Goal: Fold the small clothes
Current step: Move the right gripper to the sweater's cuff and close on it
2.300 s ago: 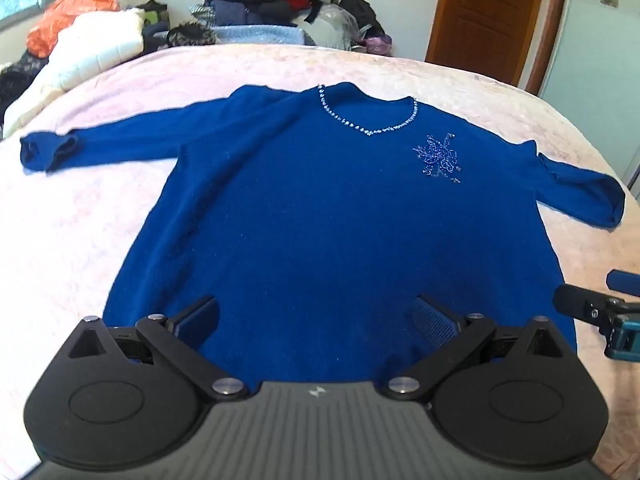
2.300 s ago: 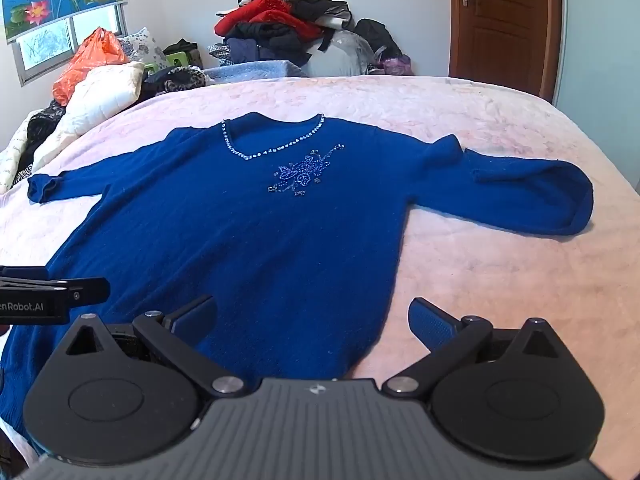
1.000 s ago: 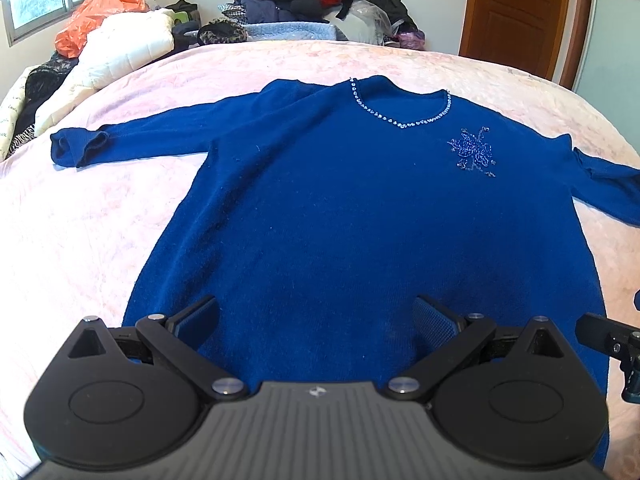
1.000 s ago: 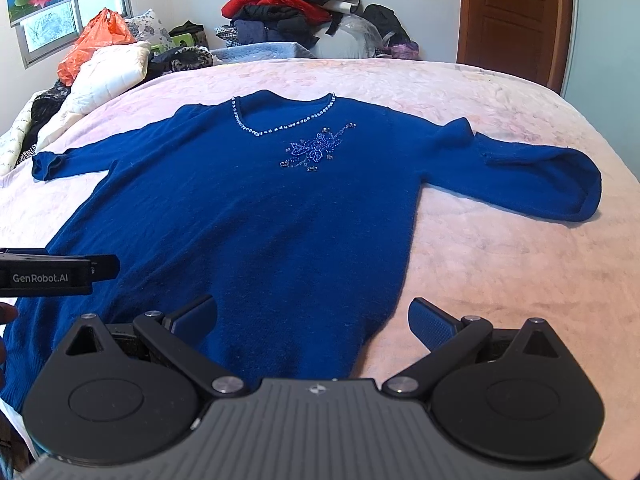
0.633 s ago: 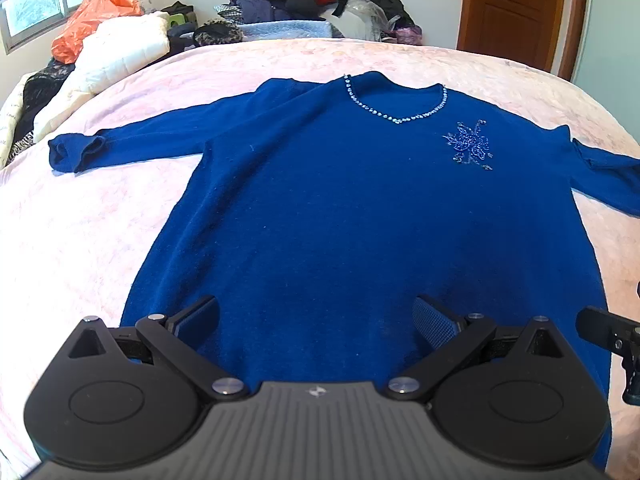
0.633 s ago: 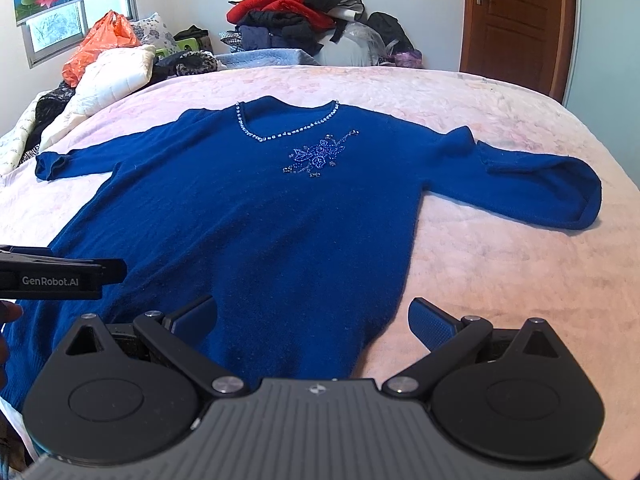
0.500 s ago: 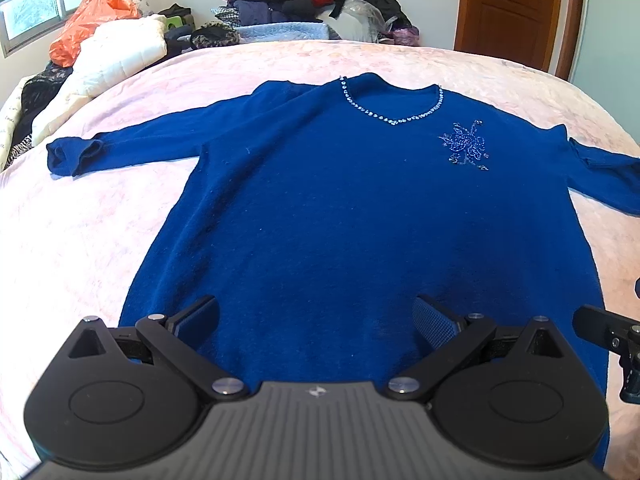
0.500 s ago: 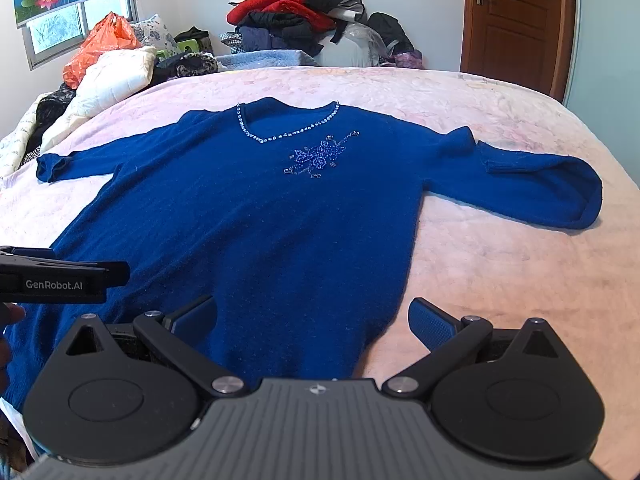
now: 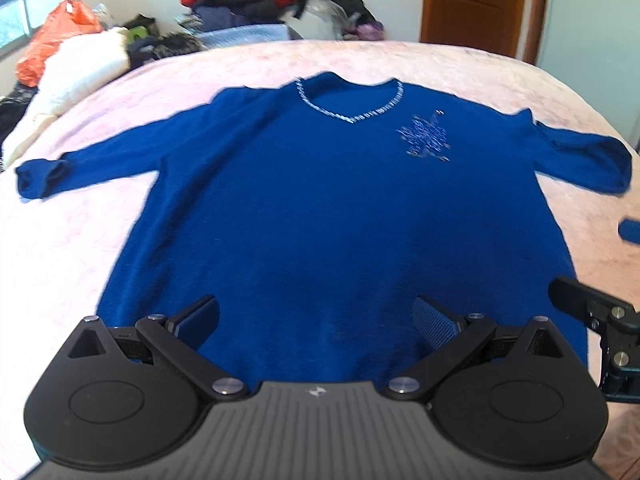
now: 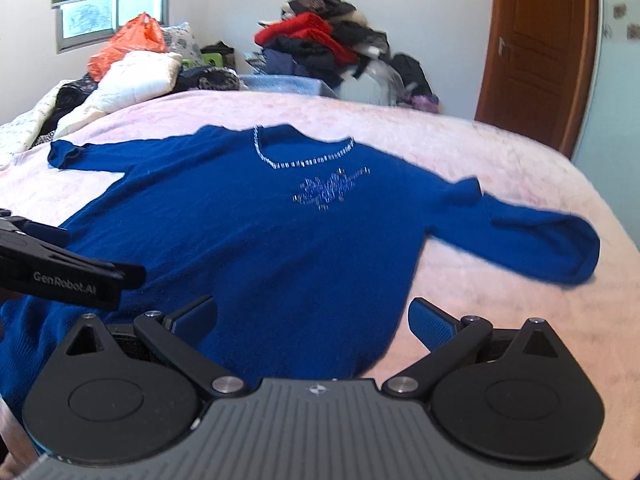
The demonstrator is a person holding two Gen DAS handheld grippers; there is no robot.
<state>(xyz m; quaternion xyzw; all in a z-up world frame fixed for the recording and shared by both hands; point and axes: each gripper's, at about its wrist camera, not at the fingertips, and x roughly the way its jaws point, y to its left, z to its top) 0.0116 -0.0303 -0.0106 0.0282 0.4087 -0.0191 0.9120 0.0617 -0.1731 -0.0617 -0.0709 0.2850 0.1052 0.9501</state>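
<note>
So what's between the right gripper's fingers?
In the right wrist view, the open right gripper frames the sweater hem corner and bare pink bedspread.

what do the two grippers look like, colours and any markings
Both look alike: a grey ribbed body with a small logo, two round black discs, black linkage arms with silver pins, and blue textured pads on the jaws. The left gripper seen from the right wrist view carries white "GenRobot.AI" lettering; the right gripper shows a teal part in the left wrist view.
</note>
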